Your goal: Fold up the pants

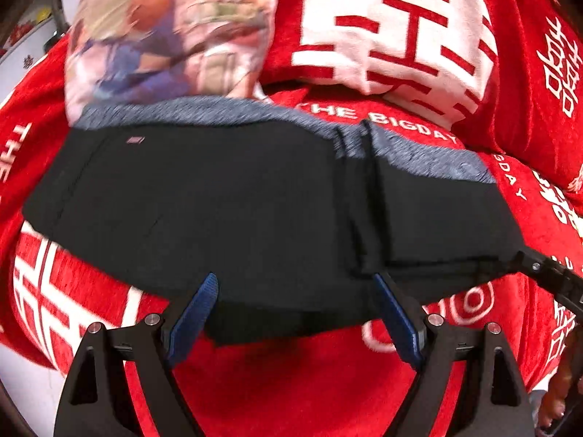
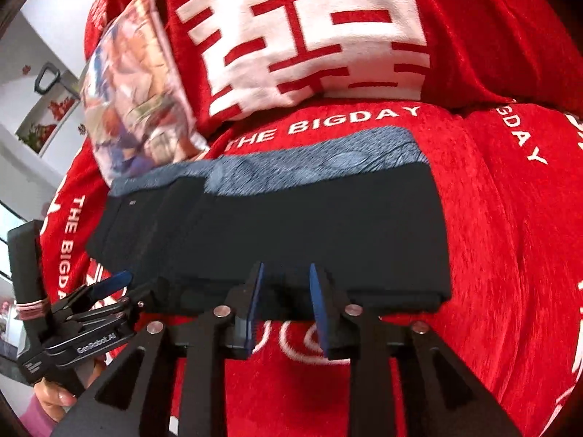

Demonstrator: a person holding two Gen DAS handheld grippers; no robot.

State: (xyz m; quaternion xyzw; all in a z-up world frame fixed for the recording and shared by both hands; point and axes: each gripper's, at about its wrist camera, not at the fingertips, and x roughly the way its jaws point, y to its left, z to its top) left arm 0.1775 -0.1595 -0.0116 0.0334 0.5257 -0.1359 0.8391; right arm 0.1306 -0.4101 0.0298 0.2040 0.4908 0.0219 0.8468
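Observation:
The black pants [image 1: 233,204] with a grey waistband [image 1: 204,109] lie folded into a wide flat band on the red sofa cover [image 1: 298,382]. My left gripper [image 1: 295,284] is open, its blue pads wide apart at the near folded edge, holding nothing. In the right wrist view the pants [image 2: 328,225] lie across the seat, waistband [image 2: 313,167] at the far side. My right gripper [image 2: 286,273] has its jaws partly open at the near edge, with no cloth between the pads. The left gripper also shows at the left in the right wrist view [image 2: 120,284].
A red cushion with white characters [image 1: 386,25] and a printed picture cushion [image 1: 160,32] lean against the sofa back just behind the pants. The right gripper's tip shows at the right edge [image 1: 546,273]. A white wall and shelf are at the far left [image 2: 40,120].

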